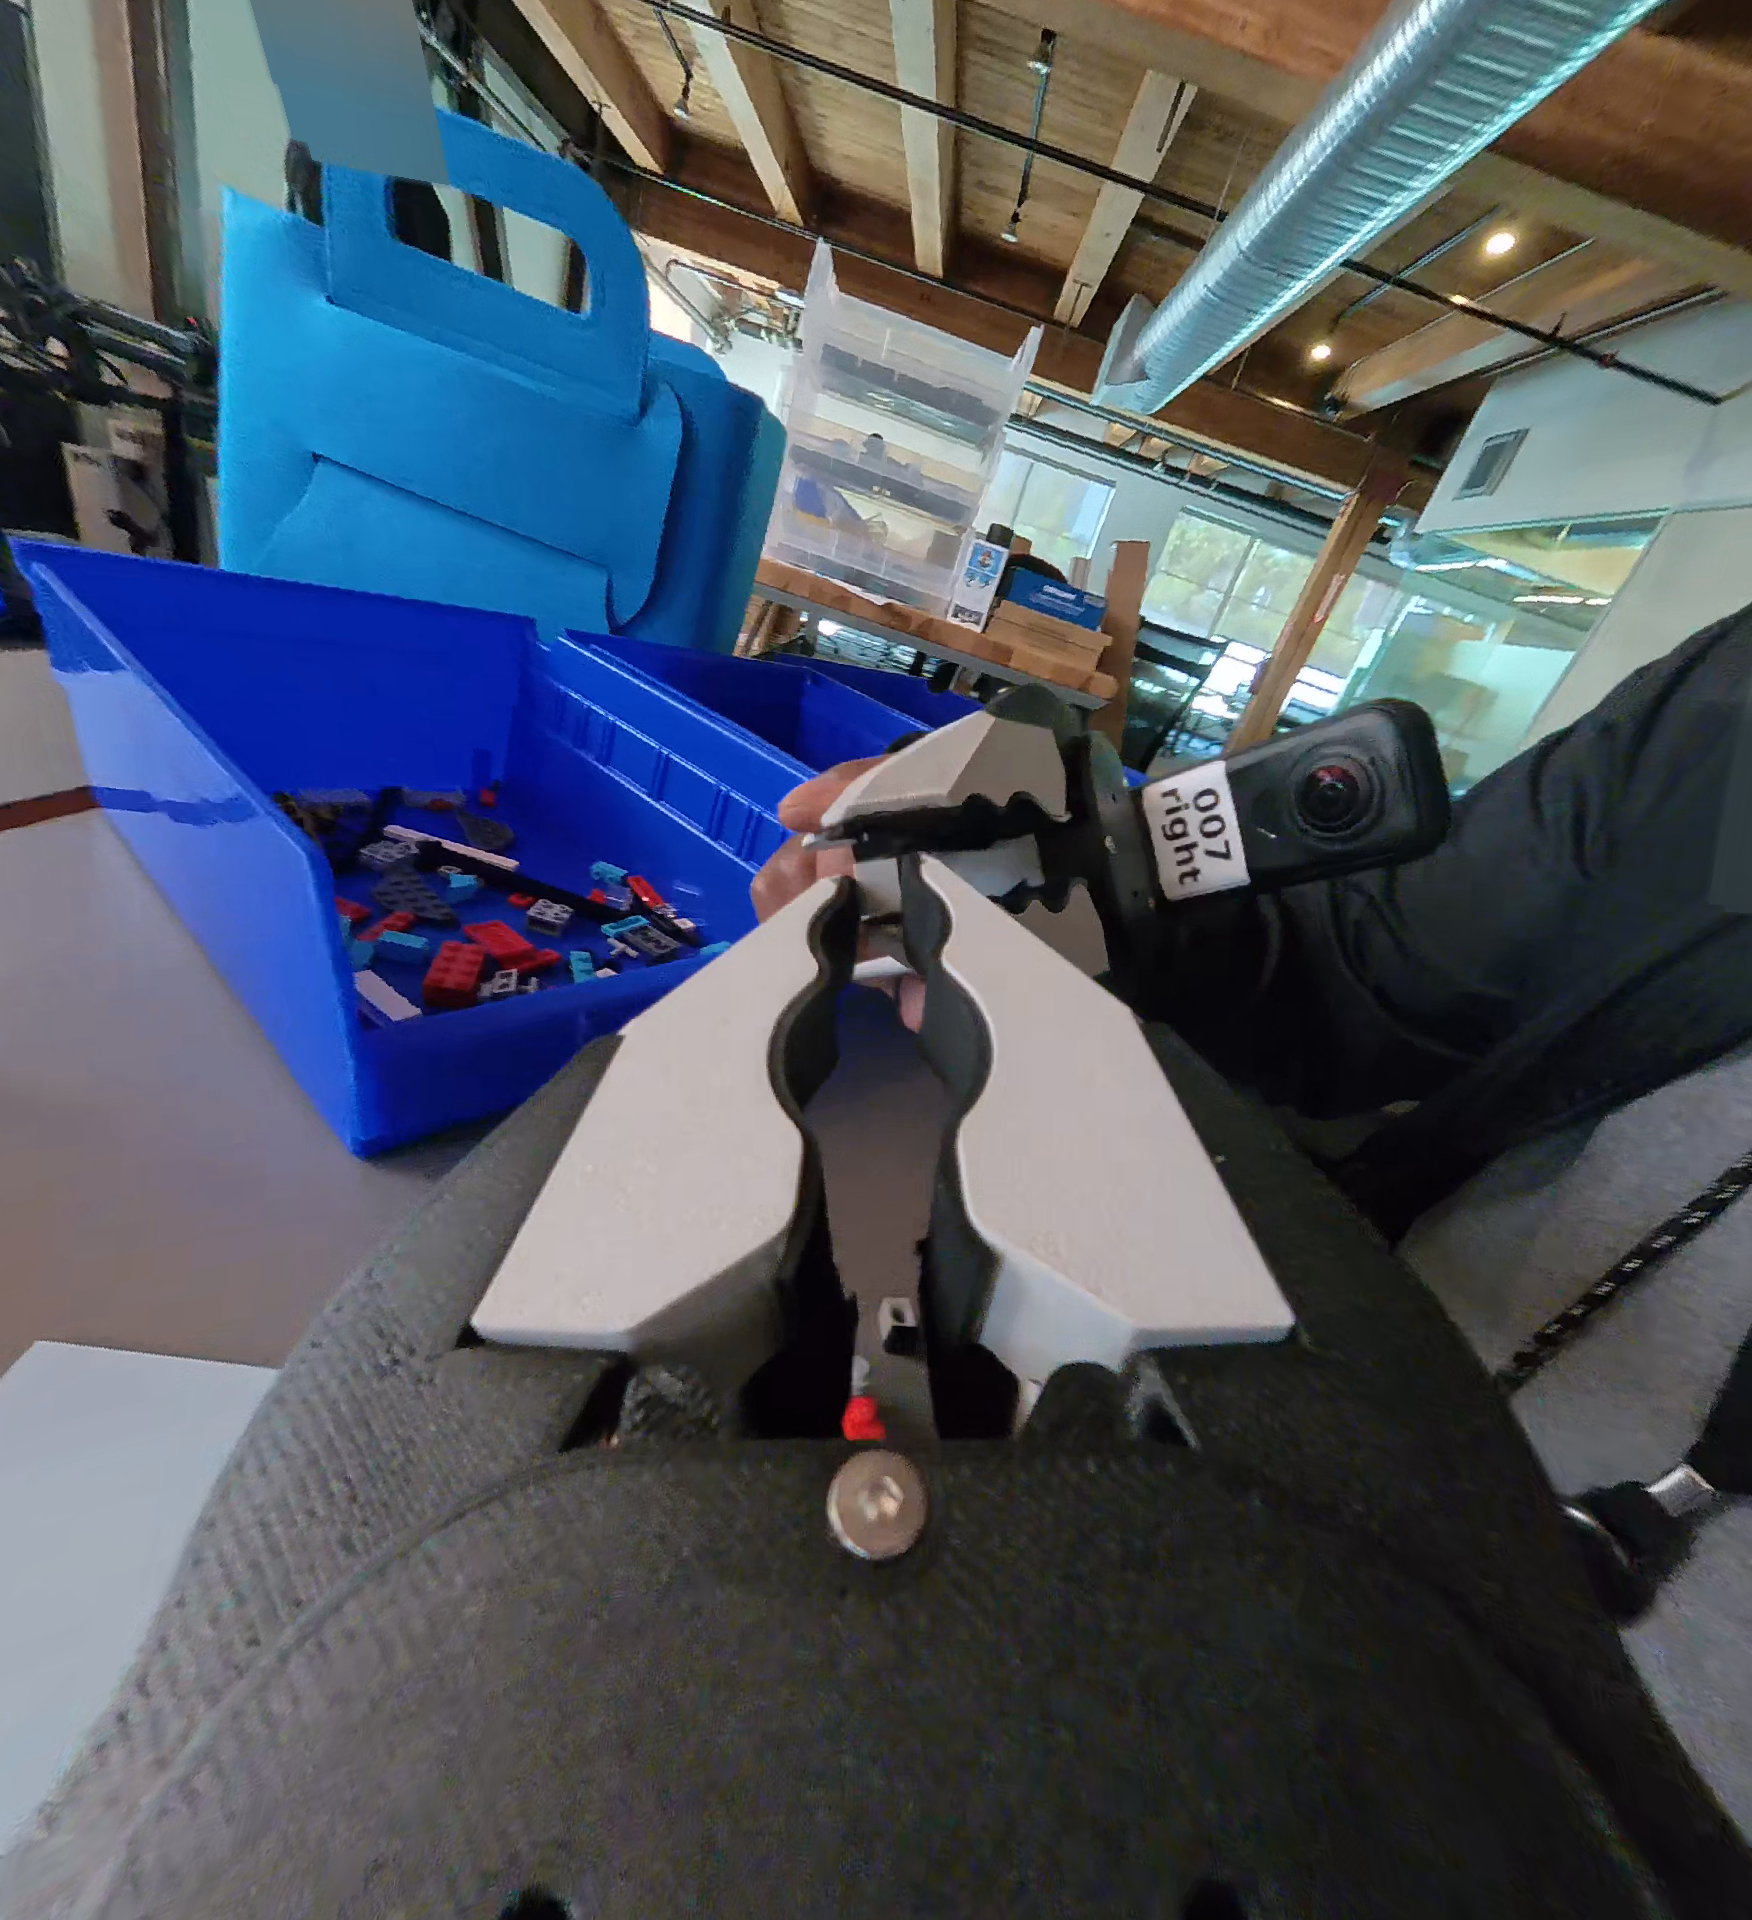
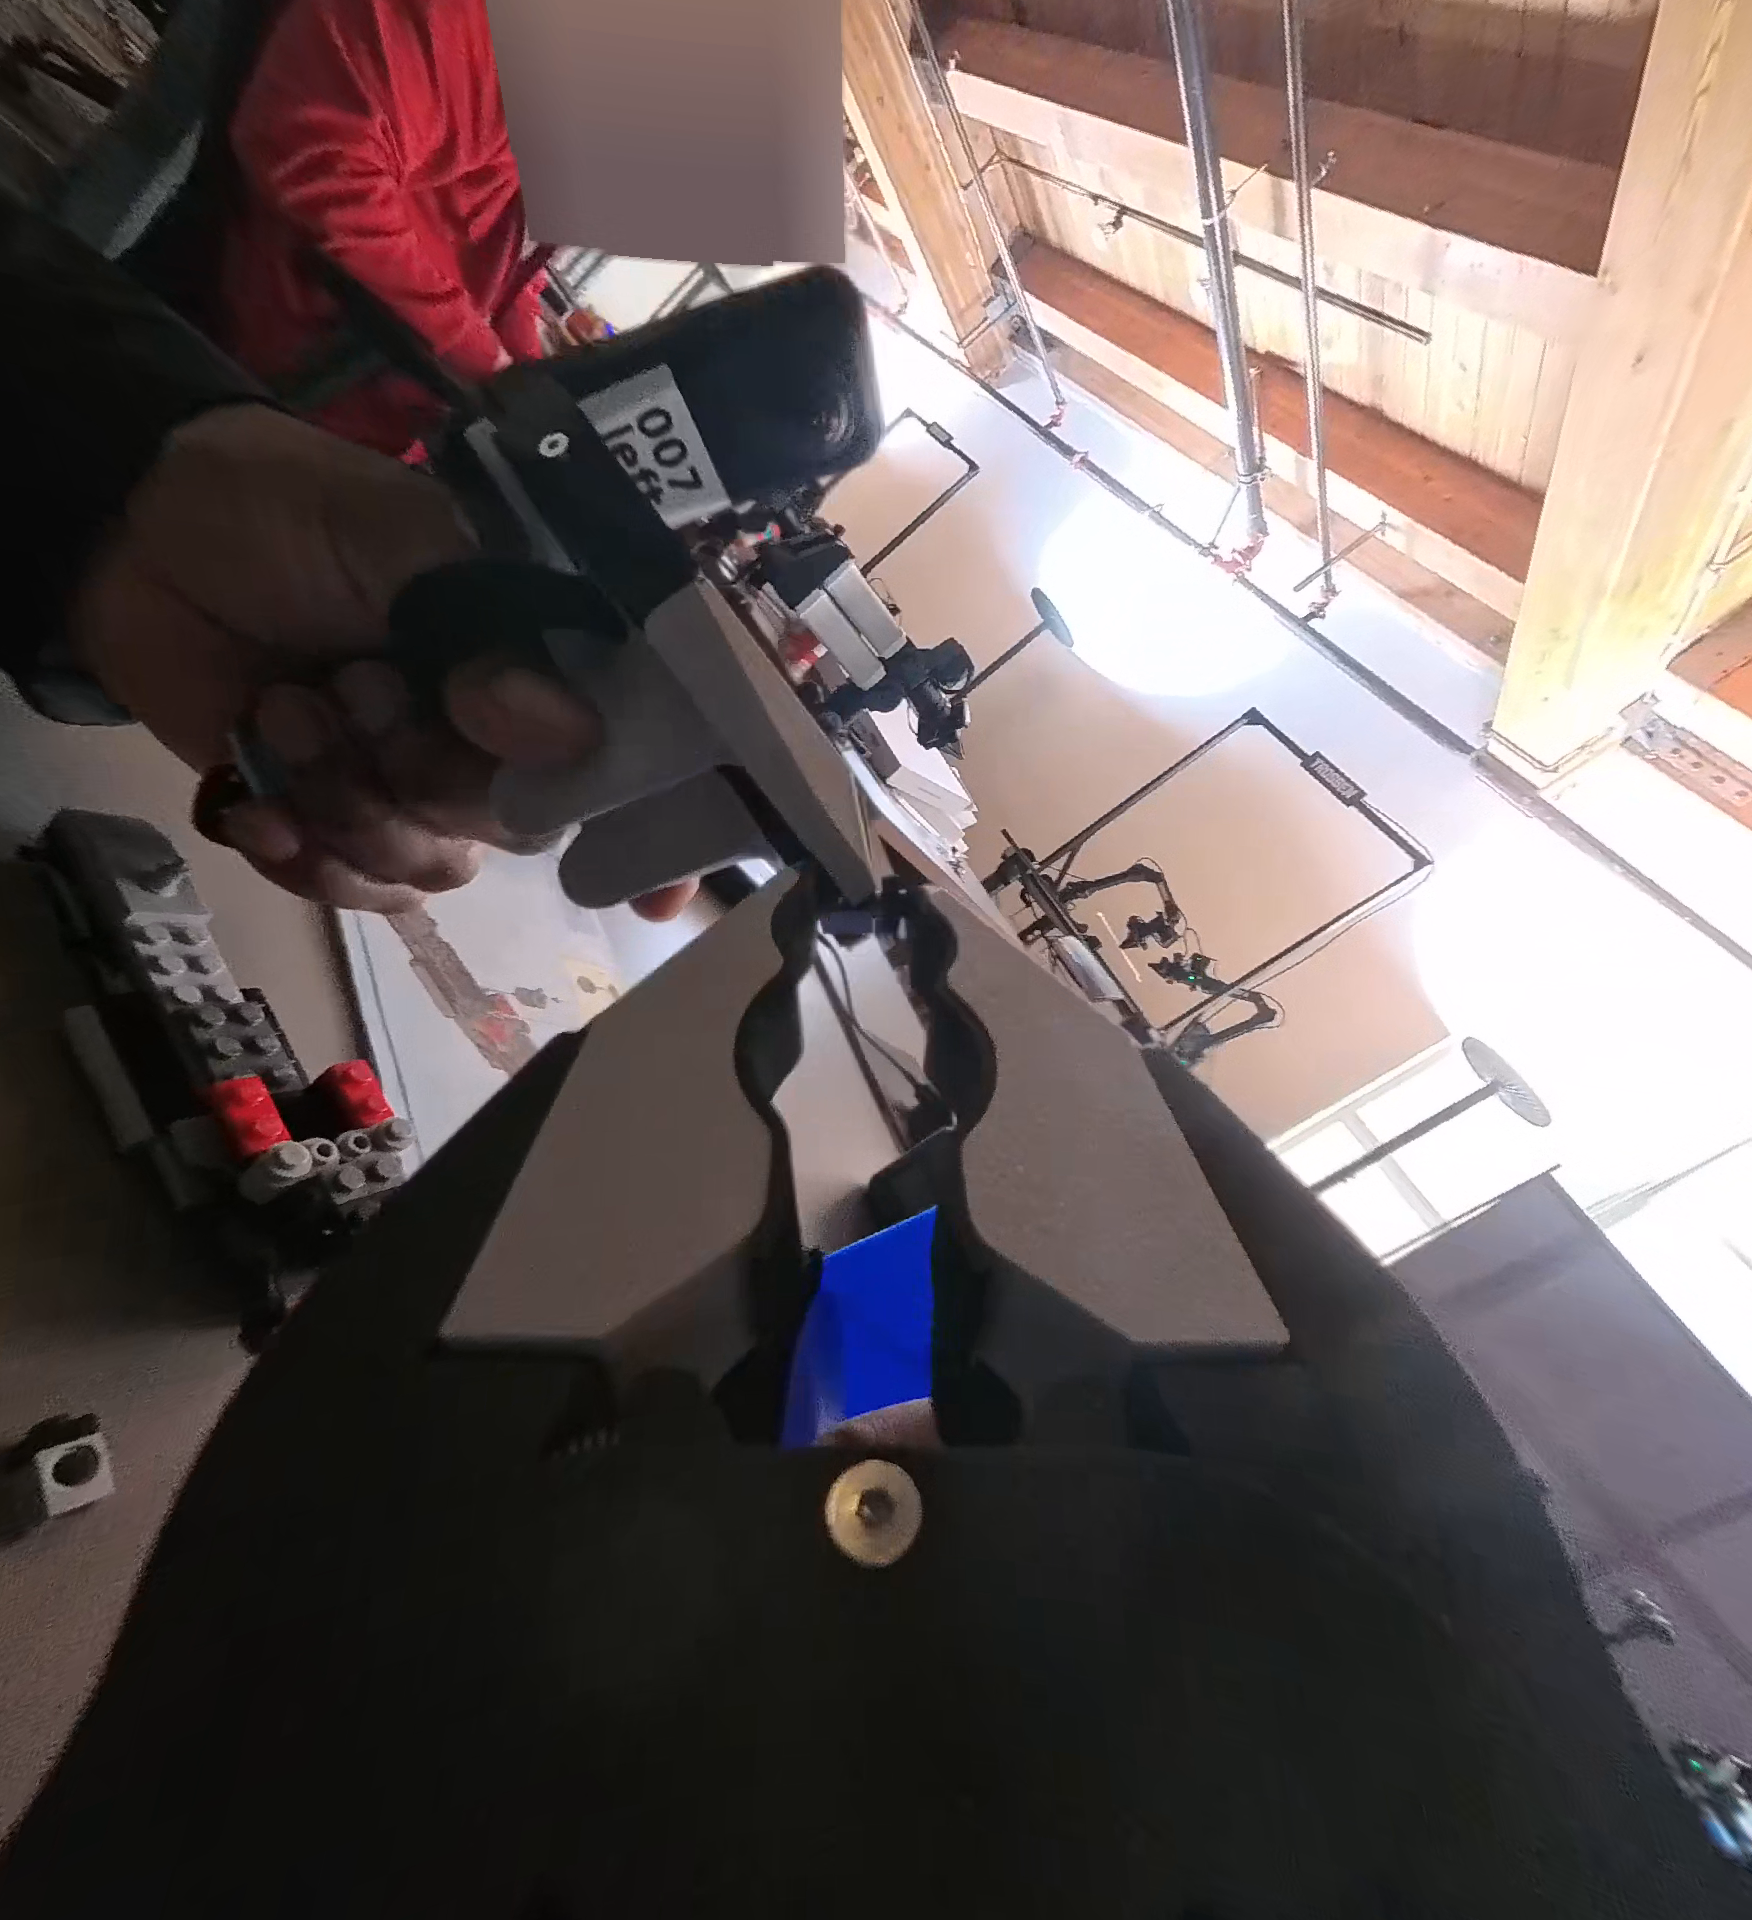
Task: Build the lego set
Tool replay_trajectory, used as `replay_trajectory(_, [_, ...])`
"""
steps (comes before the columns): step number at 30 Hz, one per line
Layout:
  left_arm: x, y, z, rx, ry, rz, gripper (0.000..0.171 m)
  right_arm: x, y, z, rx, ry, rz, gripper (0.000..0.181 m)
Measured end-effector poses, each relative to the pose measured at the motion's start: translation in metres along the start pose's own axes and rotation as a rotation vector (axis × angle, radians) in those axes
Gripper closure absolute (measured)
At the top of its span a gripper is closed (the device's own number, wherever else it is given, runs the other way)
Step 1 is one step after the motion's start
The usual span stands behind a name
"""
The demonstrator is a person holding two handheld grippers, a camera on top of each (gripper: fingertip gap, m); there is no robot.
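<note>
My left gripper (image 1: pixel 877 896) and my right gripper (image 2: pixel 856 914) meet tip to tip in the air above the table. The left jaws are closed on a small light grey piece (image 1: pixel 880 891). The right gripper (image 1: pixel 836 831) comes in from the right in the left wrist view and is shut on a small dark piece (image 2: pixel 854 921). The left gripper's tips (image 2: pixel 839 881) touch that piece. A partly built grey and black model with red bricks (image 2: pixel 217 1049) lies on the table at the left. A blue bin (image 1: pixel 228 831) holds several loose bricks (image 1: pixel 498 914).
A small grey brick (image 2: pixel 67 1465) lies alone on the table. An instruction booklet (image 2: pixel 498 977) lies beside the model. A blue felt bag (image 1: pixel 456 416) and clear drawers (image 1: pixel 893 447) stand behind the bin. A white box (image 1: pixel 51 1507) sits at the near left. A person in red (image 2: pixel 373 208) stands close.
</note>
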State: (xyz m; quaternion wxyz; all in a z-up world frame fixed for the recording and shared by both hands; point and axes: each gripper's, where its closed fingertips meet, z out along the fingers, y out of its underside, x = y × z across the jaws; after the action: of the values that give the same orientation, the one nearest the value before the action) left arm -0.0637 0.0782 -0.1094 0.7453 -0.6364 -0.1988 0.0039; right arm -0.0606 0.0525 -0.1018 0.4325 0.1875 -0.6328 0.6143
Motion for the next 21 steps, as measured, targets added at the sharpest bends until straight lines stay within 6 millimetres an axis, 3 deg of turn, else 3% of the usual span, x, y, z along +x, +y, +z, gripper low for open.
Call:
replay_trajectory(11, [0.009,0.006,-0.004,-0.057,0.128,-0.106,0.162,-0.009,-0.003,-0.003,0.009,-0.154,0.118,0.164])
replay_trajectory(21, [0.008,0.011,-0.005,-0.085,0.165,-0.219,0.162,-0.013,-0.001,-0.004,-0.017,-0.185,0.061,0.163])
